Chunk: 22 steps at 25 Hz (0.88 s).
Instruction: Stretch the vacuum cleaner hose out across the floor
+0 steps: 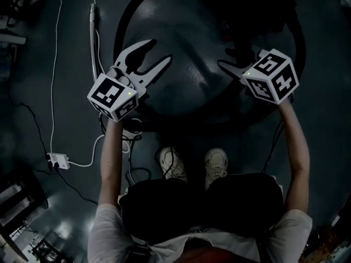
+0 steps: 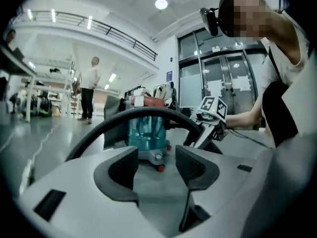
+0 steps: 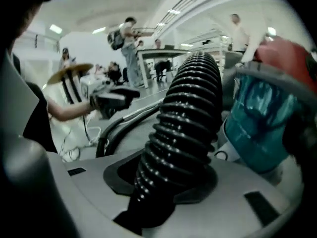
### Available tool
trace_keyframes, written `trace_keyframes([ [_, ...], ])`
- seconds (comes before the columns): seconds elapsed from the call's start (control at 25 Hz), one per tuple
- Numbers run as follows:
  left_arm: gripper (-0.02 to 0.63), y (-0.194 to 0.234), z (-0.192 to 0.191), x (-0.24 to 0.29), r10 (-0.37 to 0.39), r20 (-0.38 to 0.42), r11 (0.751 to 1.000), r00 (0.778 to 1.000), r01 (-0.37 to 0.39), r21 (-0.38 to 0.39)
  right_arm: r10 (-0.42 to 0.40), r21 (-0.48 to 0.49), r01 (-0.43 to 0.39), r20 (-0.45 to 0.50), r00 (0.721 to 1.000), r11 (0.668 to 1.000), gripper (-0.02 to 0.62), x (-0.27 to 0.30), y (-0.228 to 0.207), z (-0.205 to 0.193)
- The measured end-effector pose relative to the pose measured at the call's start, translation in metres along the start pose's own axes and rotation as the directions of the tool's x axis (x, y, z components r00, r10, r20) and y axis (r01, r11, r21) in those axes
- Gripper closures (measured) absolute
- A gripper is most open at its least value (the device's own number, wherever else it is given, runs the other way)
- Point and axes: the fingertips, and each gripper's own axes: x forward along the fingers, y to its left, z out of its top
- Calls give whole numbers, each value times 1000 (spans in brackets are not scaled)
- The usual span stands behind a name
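Two grippers, one hose, one vacuum cleaner. The right gripper (image 3: 166, 180) has its fingers clamped on the black ribbed hose (image 3: 190, 108) and holds that part above the floor (image 1: 33, 59). From there the hose rises in an arch and sweeps round in a wide loop ahead of the person's two shoes (image 1: 171, 163). The left gripper (image 1: 155, 55) has its fingers apart with nothing between them, and the hose's arch shows beyond them.

The vacuum cleaner (image 2: 147, 133) has a teal drum and a red top, and it stands on wheels under that arch. The drum is closed, so what is inside cannot be told.

Left of the shoes lie one white power strip (image 1: 58, 160), a white cable (image 1: 54, 75) and one metal tube (image 1: 93, 23). Past the vacuum cleaner, bare floor runs toward one standing person (image 2: 89, 88).
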Motion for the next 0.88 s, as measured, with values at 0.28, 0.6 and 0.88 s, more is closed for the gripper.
trace_keyframes([
  [0.28,379,92,118,-7,247,33,875,969,-237,422,-4,-332,-58,-184,983,942,417,-28,-18,60],
  [0.6,379,122,244,14,167,-90,821,982,-88,565,-4,-533,-101,-193,981,840,417,-103,-20,184],
  [0.88,379,92,415,-41,121,-225,775,967,50,630,-77,-786,-101,-186,980,610,434,-255,22,364],
])
